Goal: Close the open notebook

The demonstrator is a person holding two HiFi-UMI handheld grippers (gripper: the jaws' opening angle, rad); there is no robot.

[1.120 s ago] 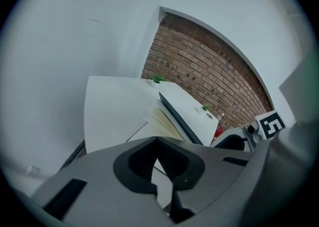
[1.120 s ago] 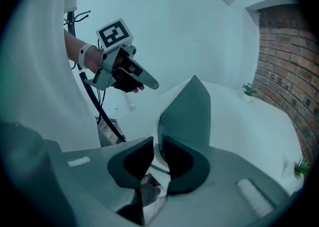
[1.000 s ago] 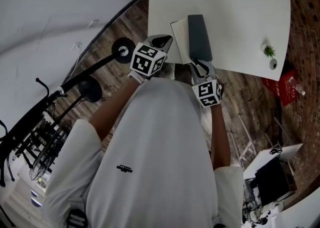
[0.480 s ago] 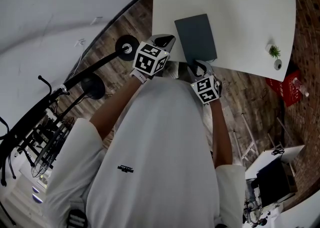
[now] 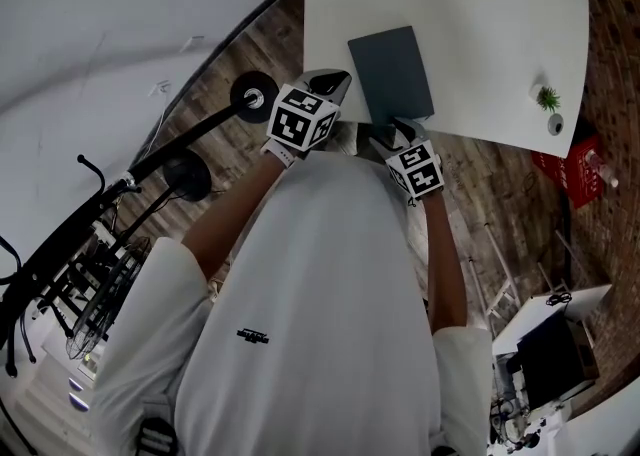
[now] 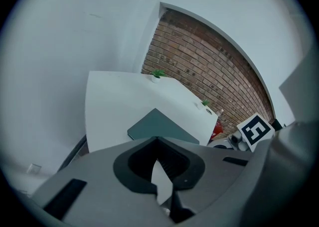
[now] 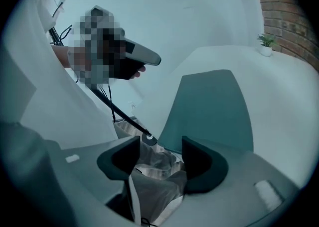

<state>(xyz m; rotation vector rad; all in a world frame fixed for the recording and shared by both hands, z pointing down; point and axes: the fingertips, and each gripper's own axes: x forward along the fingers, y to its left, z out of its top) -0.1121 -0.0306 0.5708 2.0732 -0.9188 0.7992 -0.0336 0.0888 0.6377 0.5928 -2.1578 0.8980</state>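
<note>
Notebook (image 5: 391, 72) is shut now, dark cover up, lying flat on the white tabletop (image 5: 470, 24) close to the edge nearest me, so I judge the close itself done. My right gripper (image 7: 162, 154) sits just at that near edge of the book, angled down. Its fingers (image 7: 199, 164) have just been opening and stand spread, with nothing between them but the floor and cloth below. The left gripper (image 6: 162, 171) hangs off to the book's left, beside the tabletop's edge and apart from the cover. Its fingers (image 6: 144, 166) are pressed together on nothing. What worries me is the right side. Those spread fingers are so near the cover's lip that a sloppy pull-back could hook it and flip it up again, or drag the whole book toward me. With the notebook this close to the edge, a drag like that could tip it onto the floor. The cover could also spring up on its own if the spine is stiff. The little potted plant (image 5: 547, 101) is well apart, no concern there.
</note>
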